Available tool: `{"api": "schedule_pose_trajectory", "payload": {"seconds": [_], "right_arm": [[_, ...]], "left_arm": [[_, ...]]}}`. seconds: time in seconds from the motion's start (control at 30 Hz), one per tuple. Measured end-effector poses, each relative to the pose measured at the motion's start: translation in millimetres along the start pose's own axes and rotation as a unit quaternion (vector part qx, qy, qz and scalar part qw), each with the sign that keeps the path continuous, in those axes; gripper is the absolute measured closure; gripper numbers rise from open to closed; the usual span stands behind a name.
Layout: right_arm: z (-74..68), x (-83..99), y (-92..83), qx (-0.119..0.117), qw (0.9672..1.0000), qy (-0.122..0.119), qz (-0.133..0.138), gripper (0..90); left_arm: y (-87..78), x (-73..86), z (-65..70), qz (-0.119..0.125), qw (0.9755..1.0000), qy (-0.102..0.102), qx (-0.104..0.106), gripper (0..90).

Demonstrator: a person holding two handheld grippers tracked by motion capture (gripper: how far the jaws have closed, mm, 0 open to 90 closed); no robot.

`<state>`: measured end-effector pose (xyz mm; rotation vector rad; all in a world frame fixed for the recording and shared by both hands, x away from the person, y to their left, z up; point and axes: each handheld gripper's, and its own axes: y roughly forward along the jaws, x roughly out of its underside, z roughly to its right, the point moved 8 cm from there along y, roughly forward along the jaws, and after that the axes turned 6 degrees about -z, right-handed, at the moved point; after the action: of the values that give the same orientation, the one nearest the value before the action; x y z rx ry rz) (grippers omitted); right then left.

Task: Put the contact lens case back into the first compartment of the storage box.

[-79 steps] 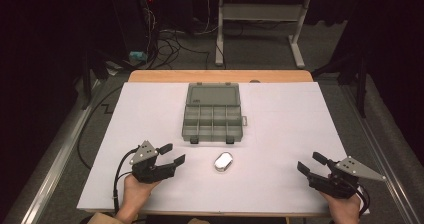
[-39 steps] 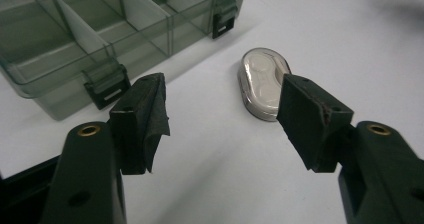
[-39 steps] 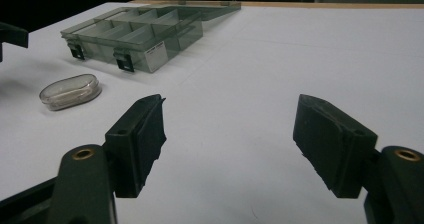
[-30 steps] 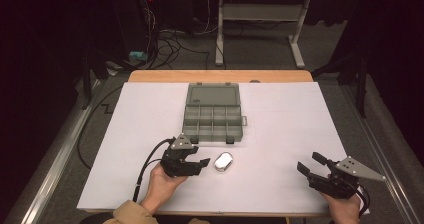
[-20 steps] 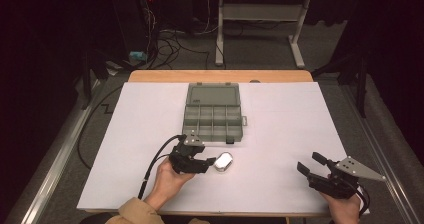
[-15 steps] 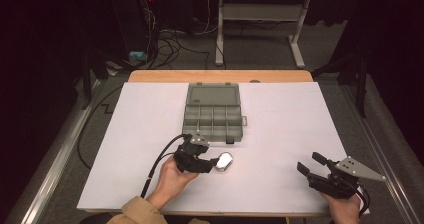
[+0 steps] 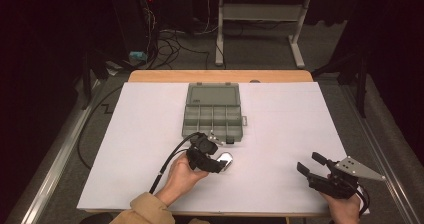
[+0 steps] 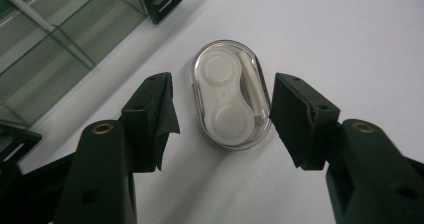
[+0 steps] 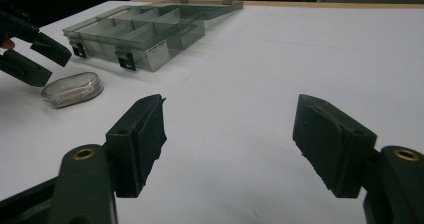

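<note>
Reading left to right across the table:
Left hand: comes in from the near edge, left of centre, and carries the left gripper (image 7: 220, 162), whose tips point toward the middle of the white sheet.
Left gripper: jaws stand partly open on either side of the clear oval case (image 8: 231, 95); they have just been closing a little, with the case between them. In the left gripper view one pad sits right at the case's long edge and the other stands a small gap off it, so nothing is clamped.
Clear oval case: lies flat on the white table cover (image 7: 280, 119), just in front of the organizer's latched edge. Through its lid show two round white wells and a slim white stick beside them, like a contact lens kit.
Organizer box: a grey see-through compartment box (image 7: 212, 115) sits mid-table, beyond the case, lid shut, two dark latches on its near edge. In the right gripper view it lies at the upper left, with the case on the sheet in front of it.
Table: white cover over a wooden top whose far edge shows as a tan strip.
Right hand: rests at the near right corner of the sheet, well apart from the case and box.
Right gripper (image 7: 314, 164): jaws wide apart and holding nothing; bare white cover lies between its pads (image 9: 144, 134) in its own view.
</note>
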<state>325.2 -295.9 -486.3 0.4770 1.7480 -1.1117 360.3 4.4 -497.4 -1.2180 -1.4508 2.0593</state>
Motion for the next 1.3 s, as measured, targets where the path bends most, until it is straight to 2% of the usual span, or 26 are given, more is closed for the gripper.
{"api": "schedule_pose_trajectory", "payload": {"seconds": [0.43, 0.77, 1.03, 1.3], "right_arm": [[-0.1, 0.1, 0.0, -0.001, 1.0, -0.001, 0.0, 29.1], [-0.3, 0.2, 0.1, -0.001, 1.0, -0.002, -0.001, 29.2], [-0.2, 0.2, -0.1, -0.001, 1.0, -0.002, 0.0, 29.2], [-0.1, 0.2, -0.1, -0.001, 1.0, -0.002, 0.0, 29.2]], "left_arm": [[15.0, -3.7, 6.9, -0.024, 0.9997, 0.004, 0.004, 41.7], [20.3, -3.4, 7.8, -0.026, 0.9996, 0.005, -0.007, 42.4], [25.2, -1.4, 10.4, -0.032, 0.9992, 0.019, -0.014, 46.4], [24.7, -0.7, 10.4, -0.027, 0.9993, 0.025, -0.01, 48.4]]}}
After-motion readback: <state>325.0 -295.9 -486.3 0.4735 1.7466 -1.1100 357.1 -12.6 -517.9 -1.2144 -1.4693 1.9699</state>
